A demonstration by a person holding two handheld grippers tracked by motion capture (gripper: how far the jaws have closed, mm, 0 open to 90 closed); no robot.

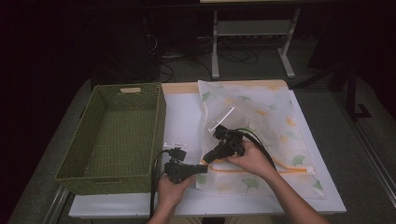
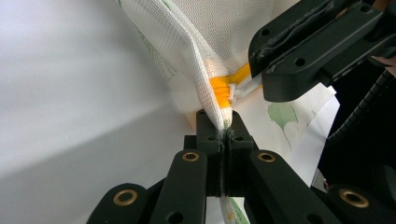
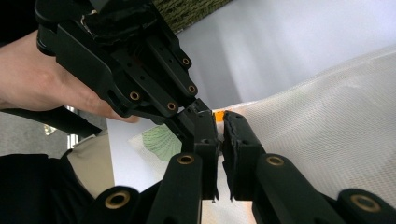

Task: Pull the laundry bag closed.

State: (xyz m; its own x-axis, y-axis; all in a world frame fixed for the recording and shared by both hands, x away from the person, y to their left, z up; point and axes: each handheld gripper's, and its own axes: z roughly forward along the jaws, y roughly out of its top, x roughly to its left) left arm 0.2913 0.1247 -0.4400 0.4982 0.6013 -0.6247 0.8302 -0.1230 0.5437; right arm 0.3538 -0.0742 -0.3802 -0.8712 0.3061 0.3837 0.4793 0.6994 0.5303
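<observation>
A white mesh bag (image 1: pixel 261 116) printed with green and yellow leaves lies flat on the white table (image 1: pixel 182 116), its orange zipper (image 1: pixel 261 171) along the near edge. My left gripper (image 1: pixel 204 168) is shut on the bag's near-left corner (image 2: pixel 205 84), beside the zipper end (image 2: pixel 219 88). My right gripper (image 1: pixel 207 160) comes in from the right and meets it there, jaws pinched together on the white zipper pull (image 2: pixel 243 89). In the right gripper view its tips (image 3: pixel 219 116) sit at the orange zipper, with the left gripper (image 3: pixel 198 109) touching alongside.
A green woven basket (image 1: pixel 116 135) stands empty at the table's left, close to my left hand (image 3: pixel 46 84). A small clear plastic piece (image 1: pixel 175 144) lies between basket and bag, and another (image 1: pixel 222 119) rests on the bag. Table legs and cables are beyond the far edge.
</observation>
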